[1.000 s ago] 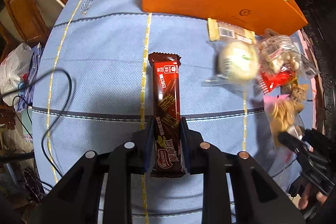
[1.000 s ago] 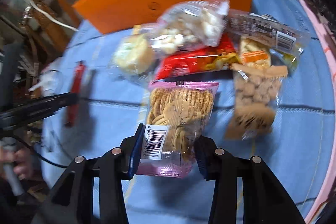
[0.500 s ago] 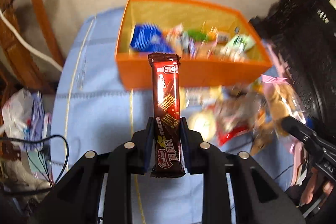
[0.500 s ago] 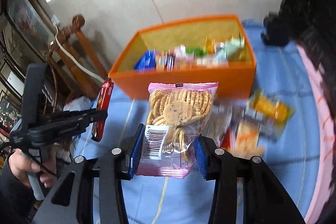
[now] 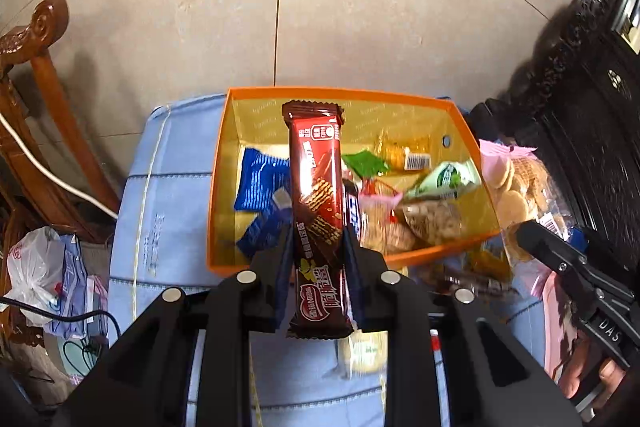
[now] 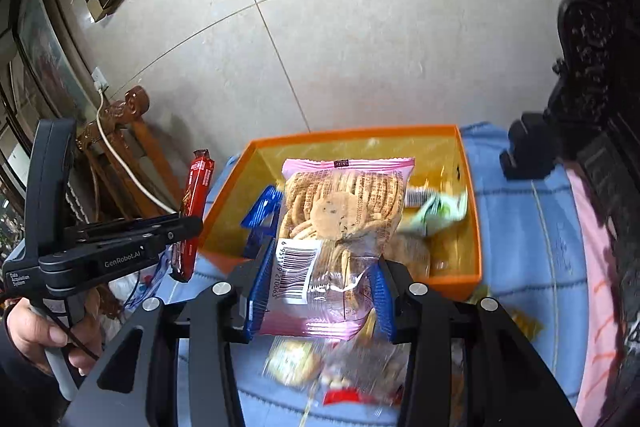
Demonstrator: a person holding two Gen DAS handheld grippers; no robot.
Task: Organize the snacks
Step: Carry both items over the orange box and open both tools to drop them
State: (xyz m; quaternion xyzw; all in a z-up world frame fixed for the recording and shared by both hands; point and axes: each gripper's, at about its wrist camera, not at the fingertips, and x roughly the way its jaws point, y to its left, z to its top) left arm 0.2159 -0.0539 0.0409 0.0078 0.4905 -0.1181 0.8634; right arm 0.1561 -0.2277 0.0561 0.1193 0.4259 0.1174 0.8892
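Holding two snacks at once, I have both tongs raised in front of the open orange cardboard box (image 5: 224,187), which sits on the blue quilted cloth (image 5: 168,195) just ahead of my fingertips.

My left gripper (image 5: 318,247) is nearly closed, its pads pinching the lower part of a long dark-red foil-wrapped wafer bar (image 5: 316,187). The bar stands up between the fingers, its free top end reaching out over the box. It feels stiff enough to hold its line, but the wrapper is glossy and slick and the wafer inside would crack under a hard squeeze, so I judge a light pinch across the narrow width, low down as now, is right.

My right gripper (image 6: 318,283) is closed partway on a pink-and-clear plastic bag of round biscuits (image 6: 344,211), gripping the bottom part near the barcode. The bag sticks up and forward over the box's near wall. It is light, soft and crinkly, and the biscuits are brittle; I would hold the pack by its sides there rather than press flat on the stack.

Inside the box already lie a blue packet (image 5: 260,183), a green wrapper (image 5: 364,163) and others. More loose snacks (image 6: 344,375) lie blurred on the cloth beneath my right tongs.
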